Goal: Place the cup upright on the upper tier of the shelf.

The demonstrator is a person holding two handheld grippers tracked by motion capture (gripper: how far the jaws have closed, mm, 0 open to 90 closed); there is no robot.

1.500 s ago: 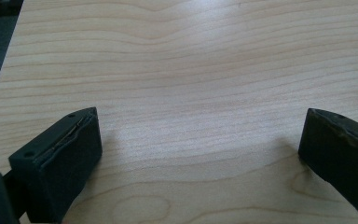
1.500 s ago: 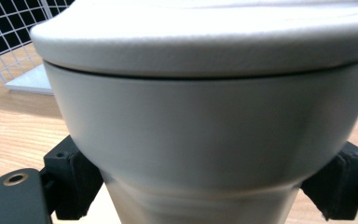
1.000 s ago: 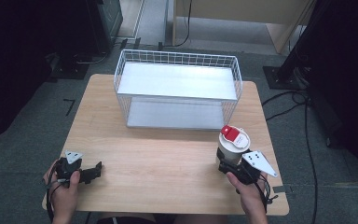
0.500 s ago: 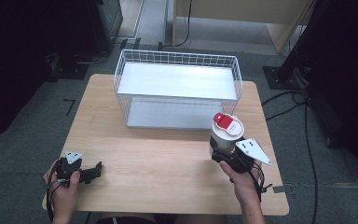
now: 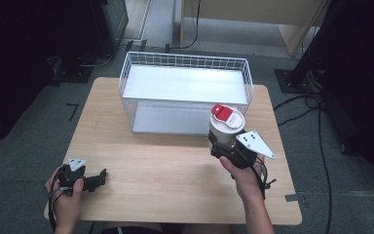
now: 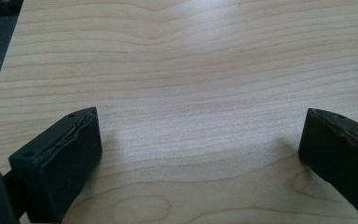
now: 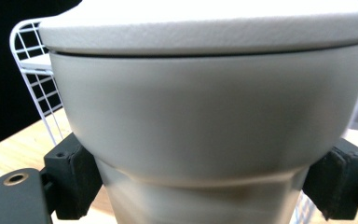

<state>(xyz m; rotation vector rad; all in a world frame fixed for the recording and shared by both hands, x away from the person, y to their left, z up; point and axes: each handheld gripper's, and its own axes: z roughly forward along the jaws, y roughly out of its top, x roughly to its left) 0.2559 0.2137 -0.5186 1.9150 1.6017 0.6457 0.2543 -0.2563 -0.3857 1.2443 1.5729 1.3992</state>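
- The right gripper (image 5: 222,146) has its fingers (image 7: 72,179) clamped on the lower body of a tall pale grey cup with a white lid and red label (image 5: 225,126), carried upright above the light wooden worktop (image 5: 165,170), just in front of the white wire basket (image 5: 185,92).
- My read: the pick-up is done; what's left is getting the cup over the basket's near rim and setting it down inside.
- The left gripper (image 5: 93,180) sits low at the worktop's near-left corner, fingers (image 6: 60,161) spread wide, nothing between them.
- Room looks good: bare basket floor, open worktop around; only the wire rim needs clearing.
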